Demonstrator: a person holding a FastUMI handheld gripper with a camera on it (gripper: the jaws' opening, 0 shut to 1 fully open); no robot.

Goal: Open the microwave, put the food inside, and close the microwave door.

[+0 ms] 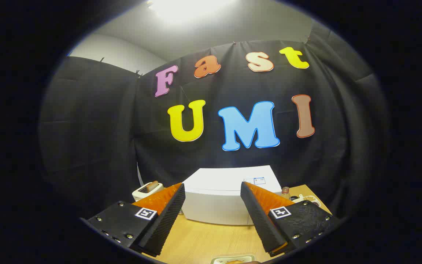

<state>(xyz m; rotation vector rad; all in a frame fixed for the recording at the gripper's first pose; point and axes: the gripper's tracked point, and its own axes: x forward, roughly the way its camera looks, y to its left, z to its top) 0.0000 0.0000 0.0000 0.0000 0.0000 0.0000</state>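
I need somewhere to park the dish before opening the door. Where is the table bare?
The gripper is open and holds nothing. Bare wood table lies between its fingers, bordered by the white microwave ahead and a dish nearest the camera. It is crowded beside the microwave: a toaster on one side, a small bottle and plate on the other.

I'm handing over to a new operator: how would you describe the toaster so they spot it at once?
Start at the big white microwave on the wooden table, seen beyond the open gripper. Just to one side of it, behind the orange back of one gripper finger, sits the toaster. It is small, cream-coloured and has a brown slice sticking up from its slot, unlike the jar and plate on the microwave's other side.
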